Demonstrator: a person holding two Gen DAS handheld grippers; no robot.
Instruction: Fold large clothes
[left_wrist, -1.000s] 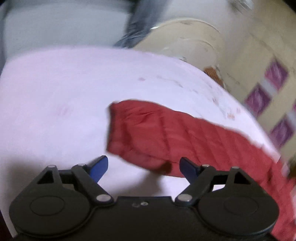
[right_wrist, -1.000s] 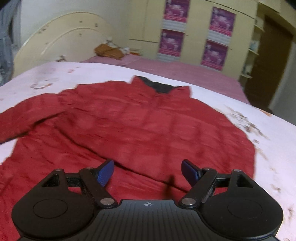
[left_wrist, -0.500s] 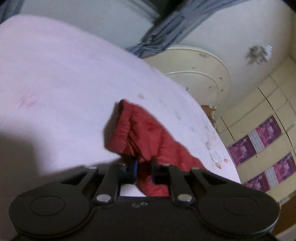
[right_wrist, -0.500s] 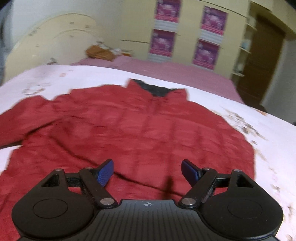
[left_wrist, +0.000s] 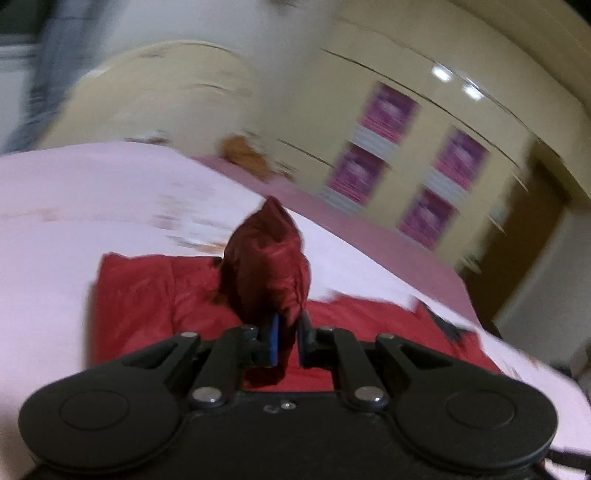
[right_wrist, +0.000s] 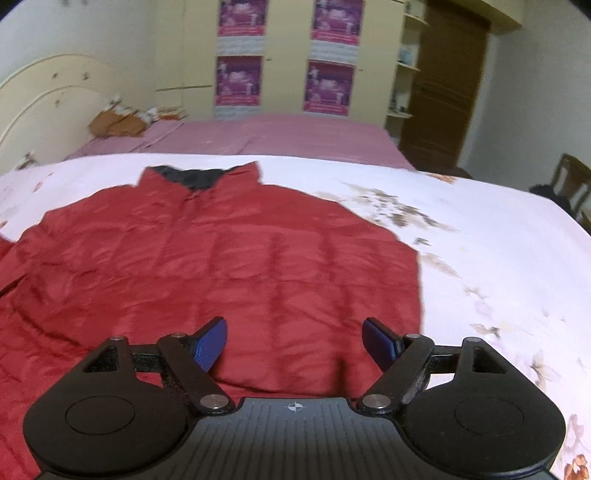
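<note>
Clearly, in the left wrist view a sleeve (left_wrist: 271, 266) of the red jacket (left_wrist: 147, 291) is pinched in the left gripper (left_wrist: 287, 334), lifted for folding across; blur hides, perhaps, its end. From the right wrist view, the right gripper (right_wrist: 294, 341) is held agape, empty, over the jacket on the floral bedsheet (right_wrist: 480, 236); wardrobe (right_wrist: 284, 55) behind.

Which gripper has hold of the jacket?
The left gripper: shut on the red jacket's sleeve. The right gripper hangs open over it.
</note>
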